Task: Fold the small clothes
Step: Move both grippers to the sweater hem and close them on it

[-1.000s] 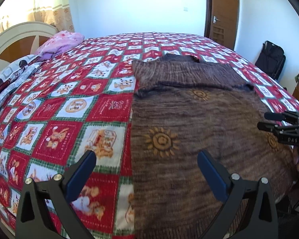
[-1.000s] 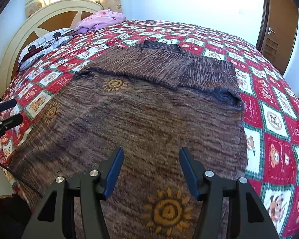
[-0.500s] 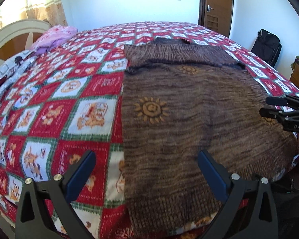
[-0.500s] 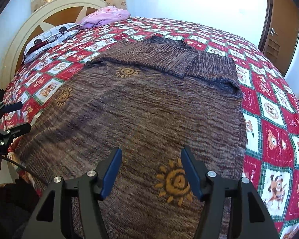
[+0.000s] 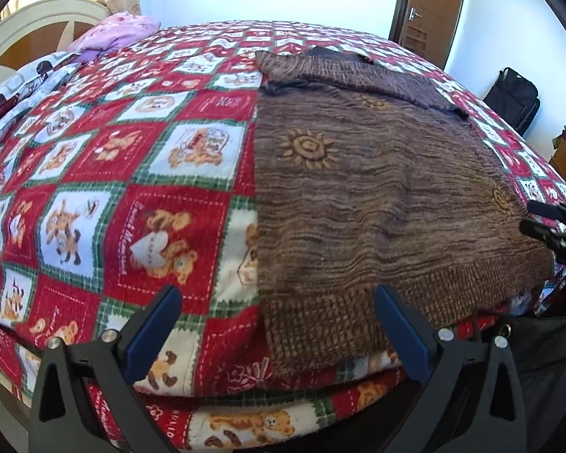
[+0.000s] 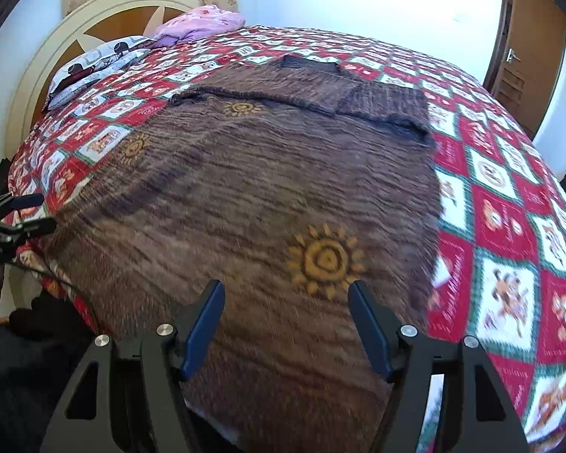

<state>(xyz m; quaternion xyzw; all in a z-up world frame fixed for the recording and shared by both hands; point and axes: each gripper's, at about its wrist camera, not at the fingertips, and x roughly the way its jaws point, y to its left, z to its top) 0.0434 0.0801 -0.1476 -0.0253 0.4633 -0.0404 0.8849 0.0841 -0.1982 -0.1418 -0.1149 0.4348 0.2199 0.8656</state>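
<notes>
Basically the sweater [image 5: 358,196] lies flat on the quilt [image 5: 124,173], sleeves already crossed over the chest at the far end, long axis running from the lower frame edge up toward the upper centre in both views. Hem is at the near bed edge, right under the claws.

Left gripper [image 5: 277,324]: jaws wide, nothing between the pads, hanging over the hem's left corner at lower centre of its view, where knit meets quilt. Right gripper [image 6: 286,321]: jaws apart, a bit narrower than the left, empty, over the sweater body in lower centre of its view, sun motif [image 6: 326,260] just above and right of it. The hem's right corner is probably below the frame there; blur and cropping hide it.

So each hand is nearest its own side's hem corner. Next move likely needs both to drop onto the hem and carry it up-frame toward the collar [image 6: 309,62].
</notes>
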